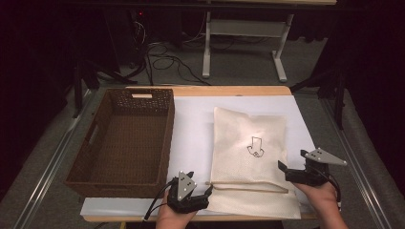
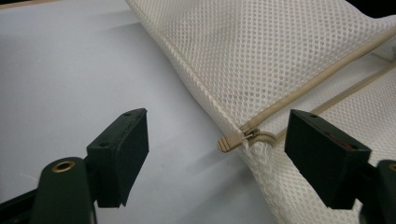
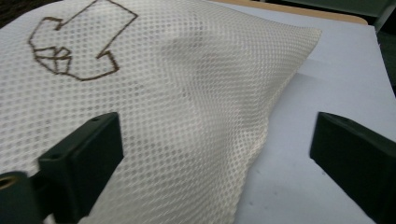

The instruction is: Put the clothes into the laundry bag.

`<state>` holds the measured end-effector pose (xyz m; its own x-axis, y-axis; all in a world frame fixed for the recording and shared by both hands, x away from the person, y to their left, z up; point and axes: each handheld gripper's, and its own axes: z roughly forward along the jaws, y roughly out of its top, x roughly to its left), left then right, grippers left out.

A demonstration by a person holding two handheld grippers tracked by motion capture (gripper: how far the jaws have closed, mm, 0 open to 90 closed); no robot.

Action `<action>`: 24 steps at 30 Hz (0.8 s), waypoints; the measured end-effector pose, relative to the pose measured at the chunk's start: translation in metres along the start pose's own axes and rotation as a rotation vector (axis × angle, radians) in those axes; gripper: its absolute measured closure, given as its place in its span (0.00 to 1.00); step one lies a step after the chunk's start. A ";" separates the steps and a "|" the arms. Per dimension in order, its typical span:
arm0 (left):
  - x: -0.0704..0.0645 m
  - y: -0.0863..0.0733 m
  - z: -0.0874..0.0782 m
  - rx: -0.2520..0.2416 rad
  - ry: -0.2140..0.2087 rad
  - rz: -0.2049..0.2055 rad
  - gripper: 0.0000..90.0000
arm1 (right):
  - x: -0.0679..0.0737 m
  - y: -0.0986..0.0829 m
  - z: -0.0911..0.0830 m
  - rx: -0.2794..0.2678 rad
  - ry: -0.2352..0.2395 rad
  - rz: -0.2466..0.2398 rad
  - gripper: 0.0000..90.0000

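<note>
A cream mesh bag lies flat on the white sheet, with a brown outline drawing on top. A tan zipper runs along its near edge. My left gripper is open at the bag's near left corner. In the left gripper view the zipper pull lies between the spread jaws of that gripper, untouched. My right gripper is open at the bag's right edge. In the right gripper view the right gripper straddles that edge of the bag, near the drawing.
A brown woven basket with nothing in it stands on the left of the table, beside the white sheet. A wooden table edge shows at the back. Cables and another table's legs are on the floor beyond.
</note>
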<state>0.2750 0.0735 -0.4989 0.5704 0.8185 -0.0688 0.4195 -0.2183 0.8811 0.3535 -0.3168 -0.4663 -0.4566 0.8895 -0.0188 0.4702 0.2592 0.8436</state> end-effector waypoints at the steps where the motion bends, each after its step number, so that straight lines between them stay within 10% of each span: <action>1: 0.000 0.001 0.000 0.009 0.002 0.007 0.20 | 0.003 -0.001 -0.003 -0.002 -0.004 -0.003 0.00; 7: -0.001 0.005 0.001 0.055 -0.045 0.052 0.01 | 0.017 -0.011 -0.020 -0.014 -0.028 -0.019 0.00; 24: 0.004 0.005 -0.005 0.032 -0.025 0.050 0.00 | 0.059 -0.029 -0.044 -0.028 0.024 -0.072 0.00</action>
<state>0.2760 0.0782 -0.4925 0.6082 0.7930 -0.0370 0.4126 -0.2760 0.8681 0.2791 -0.2885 -0.4685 -0.5067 0.8594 -0.0677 0.4140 0.3115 0.8553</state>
